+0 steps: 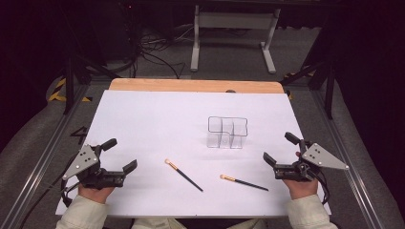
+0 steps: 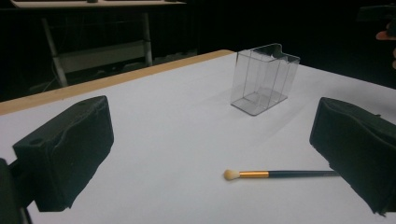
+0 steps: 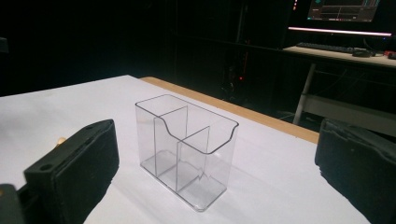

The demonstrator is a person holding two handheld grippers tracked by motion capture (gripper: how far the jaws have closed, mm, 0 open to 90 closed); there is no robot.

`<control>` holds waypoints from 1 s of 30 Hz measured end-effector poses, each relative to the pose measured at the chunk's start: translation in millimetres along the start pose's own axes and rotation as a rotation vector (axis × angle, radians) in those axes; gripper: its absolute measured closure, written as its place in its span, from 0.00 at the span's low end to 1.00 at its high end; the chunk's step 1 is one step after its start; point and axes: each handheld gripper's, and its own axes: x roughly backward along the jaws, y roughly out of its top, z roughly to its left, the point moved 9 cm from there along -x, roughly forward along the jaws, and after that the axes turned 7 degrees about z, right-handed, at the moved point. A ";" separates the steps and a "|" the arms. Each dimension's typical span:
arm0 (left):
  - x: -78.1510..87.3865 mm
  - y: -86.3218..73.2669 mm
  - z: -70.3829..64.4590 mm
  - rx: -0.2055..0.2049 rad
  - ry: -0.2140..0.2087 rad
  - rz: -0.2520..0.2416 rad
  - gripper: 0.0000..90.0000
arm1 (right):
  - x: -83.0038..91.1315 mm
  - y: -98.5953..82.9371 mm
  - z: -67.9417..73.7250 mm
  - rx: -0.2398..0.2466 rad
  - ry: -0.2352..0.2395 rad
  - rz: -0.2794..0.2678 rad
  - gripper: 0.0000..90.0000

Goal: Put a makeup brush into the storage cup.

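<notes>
A clear plastic organizer [image 1: 227, 132] with several compartments stands upright and empty on the white table sheet [image 1: 157, 119]. Two makeup brushes with black handles and gold ferrules lie in front of it: one [image 1: 183, 174] at centre, another [image 1: 243, 182] to its right. My left gripper [image 1: 119, 153] rests open at the front left, nothing between its jaws. My right gripper [image 1: 281, 148] rests open at the front right, also empty. The left gripper view looks over a brush [image 2: 275, 174] toward the organizer [image 2: 264, 78]. In the right gripper view the organizer [image 3: 187, 149] stands close ahead between the jaws.
A wooden table edge [image 1: 196, 85] runs along the far side of the sheet. Beyond it stand a white metal frame [image 1: 234, 36] and loose cables [image 1: 153, 52] on the floor. Metal rails [image 1: 38, 157] flank the table on both sides.
</notes>
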 end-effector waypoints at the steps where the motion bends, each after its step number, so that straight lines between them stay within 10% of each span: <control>1: -0.4 -0.1 -0.1 0.001 0.001 0.001 0.00 | -1.0 -0.2 0.4 0.004 0.002 0.002 0.00; 30: 0.8 5.9 1.8 0.032 -0.025 -0.045 0.00 | -7.8 6.2 5.9 -0.034 0.045 -0.002 0.00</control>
